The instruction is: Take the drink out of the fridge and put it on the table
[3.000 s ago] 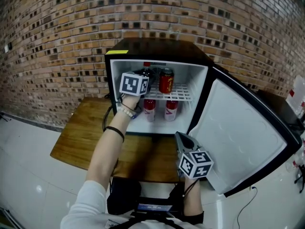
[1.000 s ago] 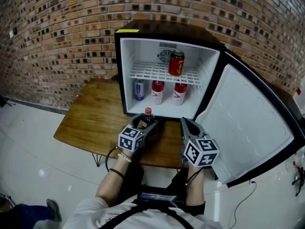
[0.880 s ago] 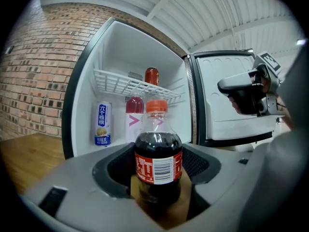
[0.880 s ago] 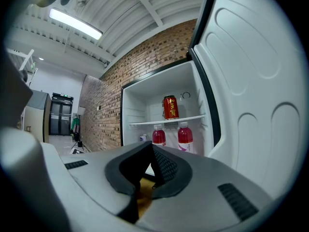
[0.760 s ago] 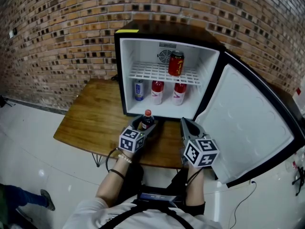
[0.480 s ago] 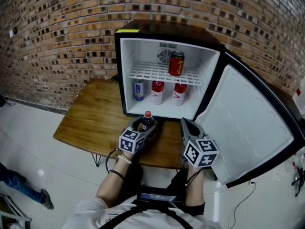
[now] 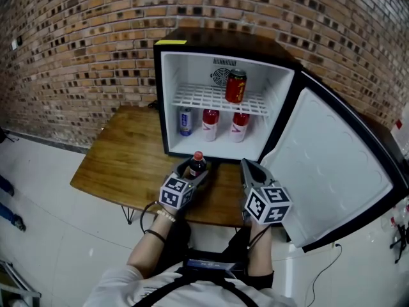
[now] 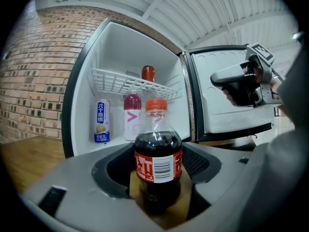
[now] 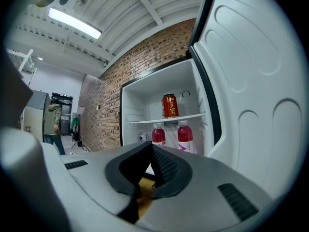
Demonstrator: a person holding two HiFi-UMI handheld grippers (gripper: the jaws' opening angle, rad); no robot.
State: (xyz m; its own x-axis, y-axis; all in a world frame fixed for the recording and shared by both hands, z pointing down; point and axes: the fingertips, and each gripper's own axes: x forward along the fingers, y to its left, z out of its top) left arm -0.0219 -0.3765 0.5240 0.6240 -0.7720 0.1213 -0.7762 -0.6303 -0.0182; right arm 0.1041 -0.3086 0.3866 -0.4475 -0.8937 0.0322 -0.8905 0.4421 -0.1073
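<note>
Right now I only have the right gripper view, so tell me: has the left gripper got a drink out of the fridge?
Observer: Yes. The left gripper is closed on a cola bottle, outside the fridge.
Operator: Is it down on the table?
Observer: It stands upright over the wooden table, just in front of the fridge opening. I can't tell whether its base touches the wood.

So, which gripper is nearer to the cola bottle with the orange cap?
Left. The left gripper holds the cola bottle between its jaws. The right gripper is shut and empty, off to the bottle's right in the head view, not touching it.
</note>
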